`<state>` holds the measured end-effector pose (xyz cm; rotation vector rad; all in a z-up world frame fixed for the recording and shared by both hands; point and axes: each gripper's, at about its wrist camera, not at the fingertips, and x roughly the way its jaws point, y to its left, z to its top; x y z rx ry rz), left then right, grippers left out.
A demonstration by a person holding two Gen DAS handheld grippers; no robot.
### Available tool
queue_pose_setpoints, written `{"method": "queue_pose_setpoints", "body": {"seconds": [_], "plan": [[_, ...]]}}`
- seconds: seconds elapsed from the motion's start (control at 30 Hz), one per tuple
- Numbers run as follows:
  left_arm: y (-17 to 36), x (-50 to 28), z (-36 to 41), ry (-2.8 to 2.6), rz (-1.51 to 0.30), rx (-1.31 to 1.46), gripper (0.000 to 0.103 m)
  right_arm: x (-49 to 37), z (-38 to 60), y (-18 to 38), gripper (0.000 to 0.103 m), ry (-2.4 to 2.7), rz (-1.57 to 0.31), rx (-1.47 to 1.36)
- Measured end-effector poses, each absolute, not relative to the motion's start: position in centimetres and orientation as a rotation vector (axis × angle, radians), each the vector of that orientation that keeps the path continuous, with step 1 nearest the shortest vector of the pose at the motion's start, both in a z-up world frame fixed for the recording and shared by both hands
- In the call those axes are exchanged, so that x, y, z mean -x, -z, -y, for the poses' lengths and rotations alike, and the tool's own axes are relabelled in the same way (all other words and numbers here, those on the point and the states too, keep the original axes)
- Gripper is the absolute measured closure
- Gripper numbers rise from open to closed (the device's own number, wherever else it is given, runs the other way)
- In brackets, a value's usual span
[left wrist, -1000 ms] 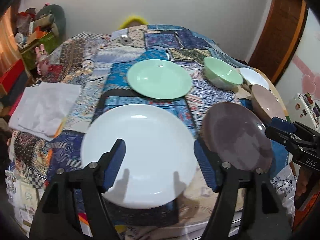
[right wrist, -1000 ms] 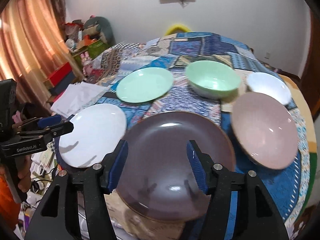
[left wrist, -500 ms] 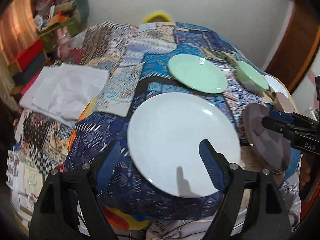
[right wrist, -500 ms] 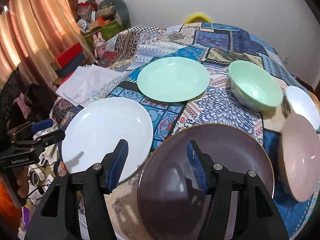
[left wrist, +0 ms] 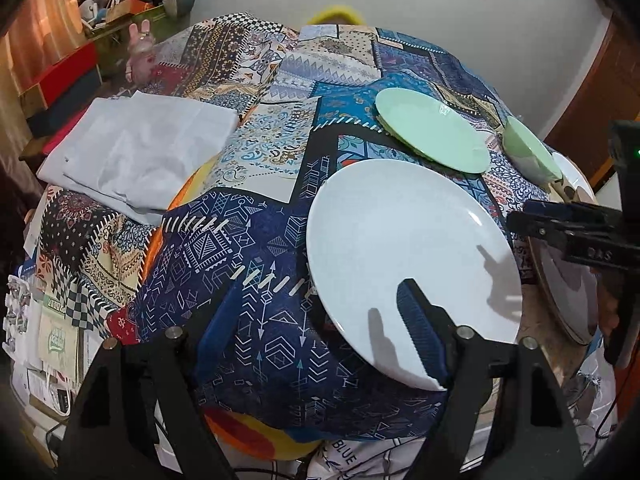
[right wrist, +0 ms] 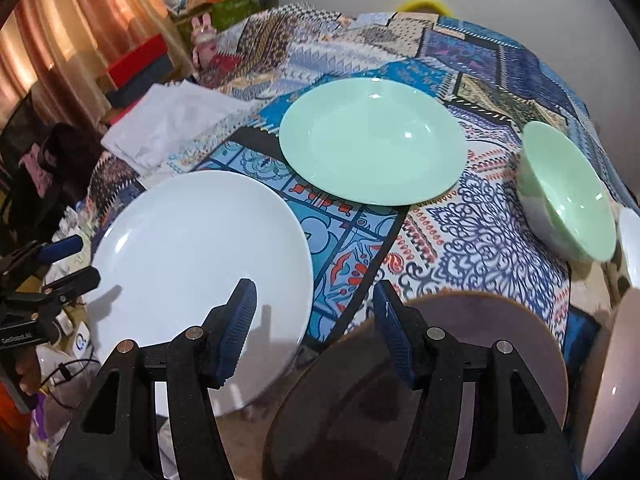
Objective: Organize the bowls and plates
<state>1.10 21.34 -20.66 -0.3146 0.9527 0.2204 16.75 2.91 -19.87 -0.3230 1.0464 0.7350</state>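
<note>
A large white plate lies near the table's front edge. My left gripper hovers at the plate's left near rim. Its right finger is over the plate and its left finger over the cloth. The jaws are closing, with no pad on the rim. My right gripper stands open over the gap between the white plate and a dark brown plate. Behind lie a green plate and a green bowl.
A pink bowl and a white bowl sit at the far right. A folded white cloth lies on the patchwork tablecloth at the left. Boxes and toys crowd the floor by the curtain. Cables hang below the front edge.
Both grippers have moved left and lower. The left one went from straddling the white plate's middle to its left rim. The right one left the brown plate for the gap beside it.
</note>
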Motion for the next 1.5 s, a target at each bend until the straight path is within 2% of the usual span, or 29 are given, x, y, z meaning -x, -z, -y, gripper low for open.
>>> {"method": "queue_pose_setpoints", "body": {"seconds": [0.17,0.3,0.37,0.57,0.73,1.03,1.17,1.5], "plan": [[21.5,-1.4,-21.5,-0.204,-0.986,0.348,0.049,-17.7,-3.6,20.7,0.059,-0.755,-1.098,0.345],[22.0,-1.5,-21.4,-0.194,-0.996,0.35,0.055,-18.5,-4.2,21.4,0.07,-0.78,-1.146,0.352],[22.3,-1.5,-21.3,-0.181,-1.005,0.363,0.062,-18.7,-4.5,21.7,0.075,-0.789,-1.165,0.362],[22.4,-1.3,-20.6,-0.139,-1.011,0.387,0.07,-19.0,-5.2,22.2,0.078,-0.82,-1.208,0.368],[22.5,-1.5,-20.0,-0.113,-1.021,0.39,0.074,-18.9,-5.8,22.7,0.077,-0.877,-1.238,0.357],[22.6,-1.7,-19.7,-0.121,-1.029,0.411,0.074,-18.8,-6.2,22.9,0.074,-0.877,-1.218,0.355],[22.5,-1.6,-18.7,-0.148,-1.024,0.352,0.069,-18.2,-6.2,22.7,0.074,-0.869,-1.187,0.37],[21.9,-1.5,-19.2,-0.157,-0.998,0.394,0.069,-18.2,-5.3,21.8,0.077,-0.85,-1.158,0.323]]}}
